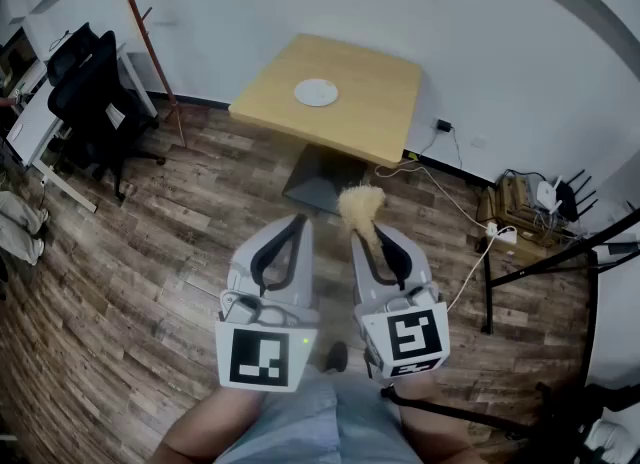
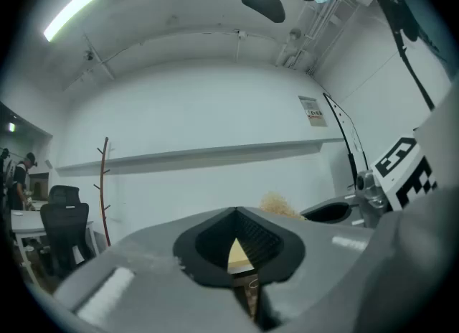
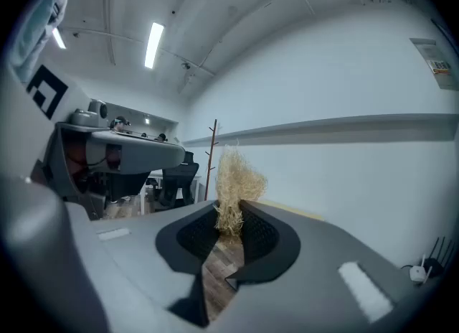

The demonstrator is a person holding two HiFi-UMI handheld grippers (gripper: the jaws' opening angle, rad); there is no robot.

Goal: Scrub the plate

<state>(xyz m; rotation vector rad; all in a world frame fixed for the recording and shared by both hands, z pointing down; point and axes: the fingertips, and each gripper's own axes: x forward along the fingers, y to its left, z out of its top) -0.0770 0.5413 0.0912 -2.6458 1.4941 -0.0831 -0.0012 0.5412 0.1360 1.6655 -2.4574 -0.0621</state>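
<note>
Head view puts the white plate (image 1: 316,93) on the wooden tabletop (image 1: 375,102), well apart from the person, so I'd judge this is the approach, with scrubbing not yet begun. The right gripper (image 1: 374,235) pinches a straw-coloured scrubber (image 1: 357,206). The left gripper (image 1: 292,232) is pressed together on nothing. Next comes walking up and lowering the scrubber onto the plate. A wall notice (image 2: 313,112) is too small to read, and no brands show.
</note>
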